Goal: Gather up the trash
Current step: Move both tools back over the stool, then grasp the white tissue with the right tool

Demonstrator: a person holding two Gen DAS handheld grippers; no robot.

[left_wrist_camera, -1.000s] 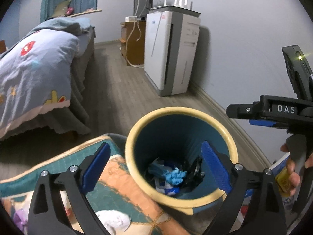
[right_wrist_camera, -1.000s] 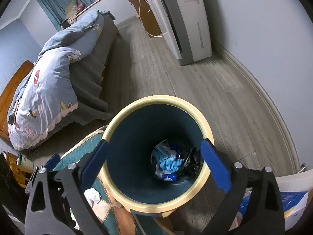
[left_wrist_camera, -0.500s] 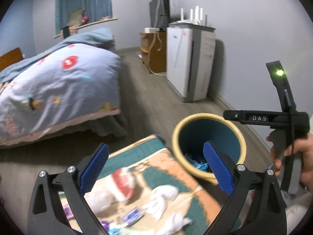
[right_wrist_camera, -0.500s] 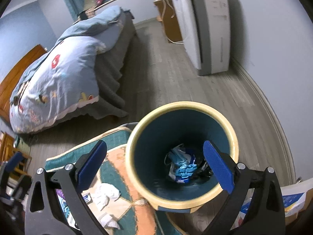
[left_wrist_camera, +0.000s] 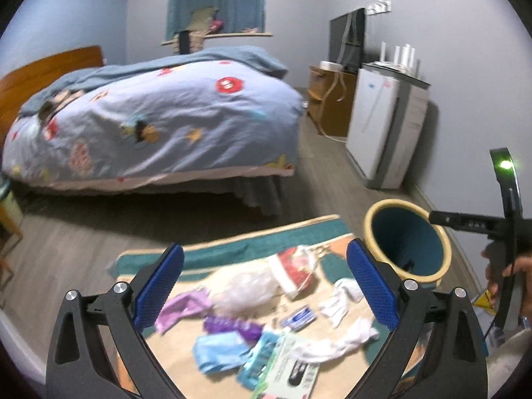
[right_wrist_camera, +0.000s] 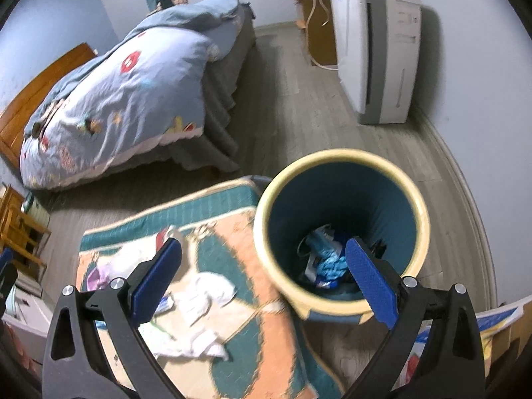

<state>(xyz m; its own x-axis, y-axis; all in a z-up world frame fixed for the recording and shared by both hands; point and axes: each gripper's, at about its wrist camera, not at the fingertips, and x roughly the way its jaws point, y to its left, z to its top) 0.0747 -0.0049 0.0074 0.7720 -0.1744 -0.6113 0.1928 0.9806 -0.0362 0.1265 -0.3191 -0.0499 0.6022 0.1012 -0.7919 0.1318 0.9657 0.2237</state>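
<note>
Entry, trash collection, bedroom floor. Change since a second ago: both views then looked straight down into the bin (right_wrist_camera: 339,232); the left gripper (left_wrist_camera: 264,284) has since swung off it toward the rug (left_wrist_camera: 232,249), and the right gripper (right_wrist_camera: 262,276) has drawn back so the bin now sits under its right finger only. Both grippers are spread wide and carry nothing. Read as: a drop into the bin is done, and the left gripper is turning to the next pick. Bin contents: blue crumpled wrappers (right_wrist_camera: 327,262) and dark scraps at the bottom, well below the rim (plenty of room left). Remaining trash, all on the rug left of the bin: a clear bag (left_wrist_camera: 246,287), a red-and-white packet (left_wrist_camera: 294,267) nearest the bin, white tissues (left_wrist_camera: 339,302), a purple wrapper (left_wrist_camera: 232,326), a blue pack (left_wrist_camera: 219,352) and a white card (left_wrist_camera: 292,365) farthest from the bin; details are blurred by motion. Edges: the bin stands just off the rug's corner, the rug edge close against its base; the wall and skirting lie behind the bin; the bed (left_wrist_camera: 149,126) lies beyond the rug with bare floor between. Open room: clear air above the rug for a descent; the right gripper beside the bin leaves the left one a free path.
</note>
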